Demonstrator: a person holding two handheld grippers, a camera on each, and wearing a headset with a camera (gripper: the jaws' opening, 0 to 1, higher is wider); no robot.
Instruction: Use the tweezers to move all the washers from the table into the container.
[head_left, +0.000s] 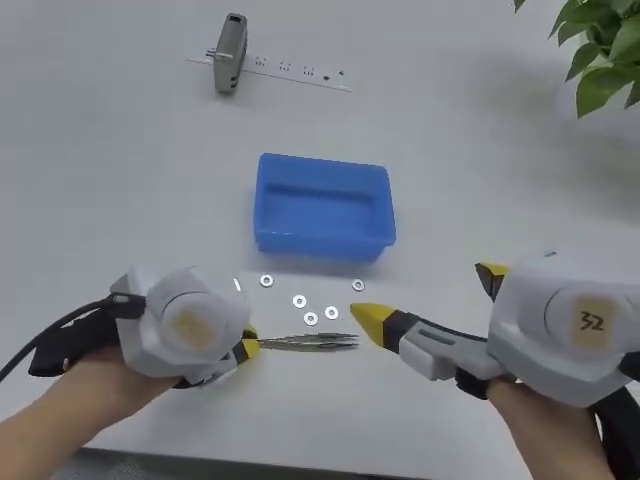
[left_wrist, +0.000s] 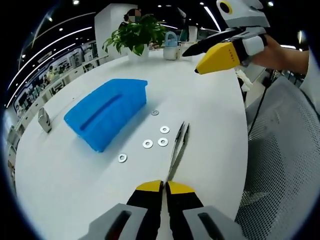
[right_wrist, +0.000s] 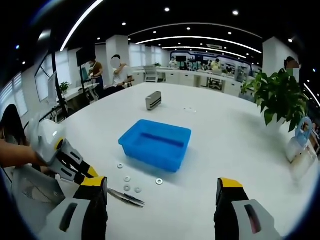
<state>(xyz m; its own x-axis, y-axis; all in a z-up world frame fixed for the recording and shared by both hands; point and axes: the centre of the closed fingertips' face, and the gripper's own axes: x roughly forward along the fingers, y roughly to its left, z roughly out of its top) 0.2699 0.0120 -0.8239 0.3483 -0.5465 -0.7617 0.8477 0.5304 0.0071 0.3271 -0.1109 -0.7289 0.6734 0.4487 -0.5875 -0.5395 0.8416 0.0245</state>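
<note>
With our left gripper (left_wrist: 164, 186) we pinch the tweezers (left_wrist: 177, 145) near the washers (left_wrist: 147, 144), the fingers of our right gripper (right_wrist: 162, 182) spread.

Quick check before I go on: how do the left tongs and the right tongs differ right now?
The left tongs are shut, clamping the handle end of the tweezers; the right tongs stand wide open and hold nothing. The left tongs aim along the tweezers, beside the washers; the right tongs face the blue container. Both have yellow tips, and both sit on the person's side of the washers.
</note>
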